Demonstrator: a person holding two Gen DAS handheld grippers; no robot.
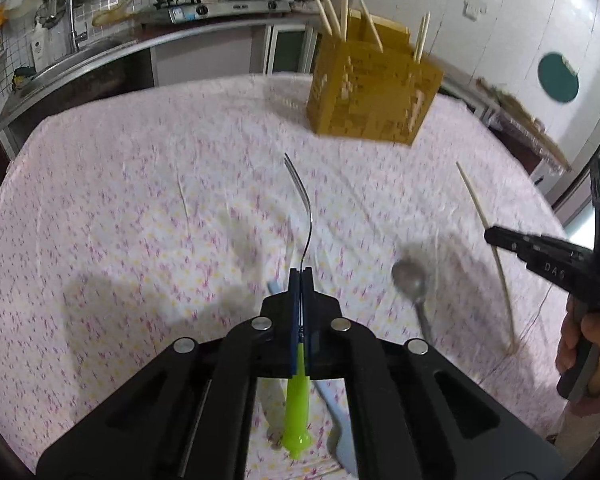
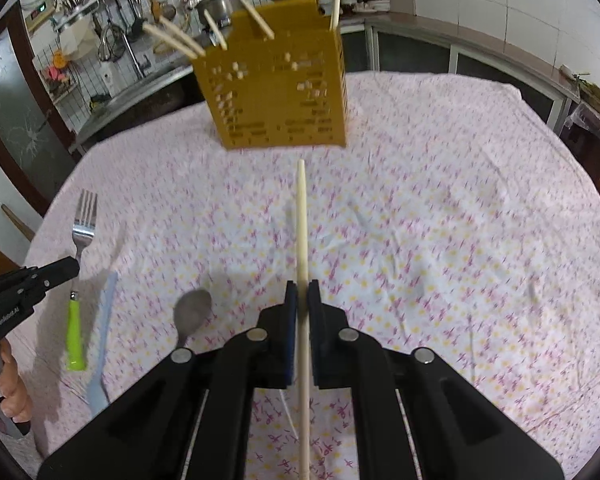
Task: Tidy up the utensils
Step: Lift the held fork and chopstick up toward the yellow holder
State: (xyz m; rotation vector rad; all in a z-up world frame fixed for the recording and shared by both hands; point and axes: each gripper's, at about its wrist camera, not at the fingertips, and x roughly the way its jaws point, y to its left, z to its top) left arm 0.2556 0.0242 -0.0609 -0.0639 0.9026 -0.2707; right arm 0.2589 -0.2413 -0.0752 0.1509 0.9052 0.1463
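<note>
My left gripper (image 1: pixel 301 270) is shut on a green-handled metal fork (image 1: pixel 306 216), tines pointing away, held above the floral tablecloth. It also shows in the right wrist view (image 2: pixel 85 220). My right gripper (image 2: pixel 302 284) is shut on a wooden chopstick (image 2: pixel 302 216) that points at the yellow perforated utensil holder (image 2: pixel 280 88). The holder (image 1: pixel 372 92) stands at the far side with several chopsticks in it. A metal spoon (image 1: pixel 411 280) lies on the cloth between the grippers.
A pale blue plastic utensil (image 2: pixel 104 320) lies on the cloth near the spoon (image 2: pixel 192 312). The table (image 2: pixel 460 200) has a pink floral cloth. A kitchen counter with sink and stove (image 1: pixel 220 4) runs behind the table.
</note>
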